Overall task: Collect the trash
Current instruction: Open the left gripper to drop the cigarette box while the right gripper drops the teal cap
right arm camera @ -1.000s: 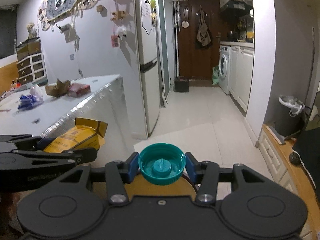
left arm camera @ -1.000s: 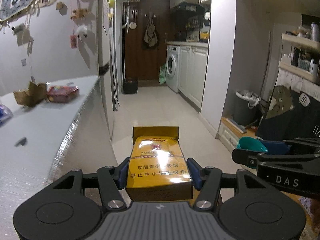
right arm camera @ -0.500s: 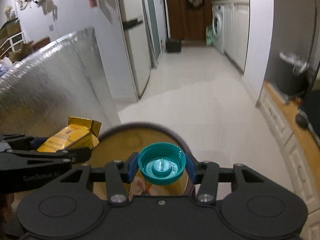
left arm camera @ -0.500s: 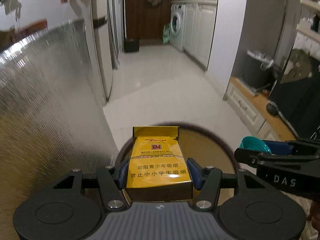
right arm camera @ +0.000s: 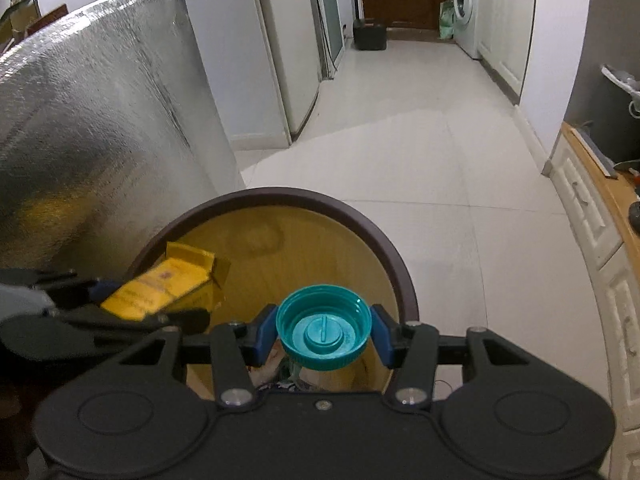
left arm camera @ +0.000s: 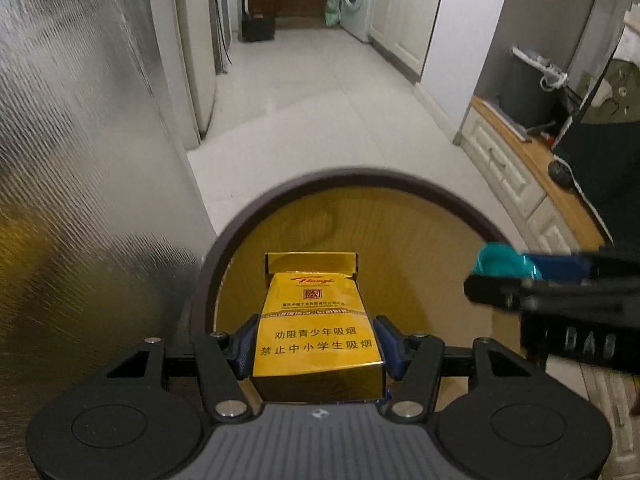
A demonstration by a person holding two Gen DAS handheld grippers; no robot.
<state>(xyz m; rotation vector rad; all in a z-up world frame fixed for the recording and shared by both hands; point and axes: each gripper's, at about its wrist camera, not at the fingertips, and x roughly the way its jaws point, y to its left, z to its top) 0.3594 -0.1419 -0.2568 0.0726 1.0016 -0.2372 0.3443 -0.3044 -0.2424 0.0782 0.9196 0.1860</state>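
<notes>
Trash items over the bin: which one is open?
The yellow cigarette pack in the left gripper: its top flap stands up. The teal bottle cap in the right gripper has no flap.

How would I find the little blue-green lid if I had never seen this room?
Look for the big round bin with the dark rim and yellow inside, on the floor beside the silver wall. Over its opening, the right gripper pinches a teal cap, hollow side facing the camera. The only other thing held there is a yellow box, which is square-edged, not round.
</notes>
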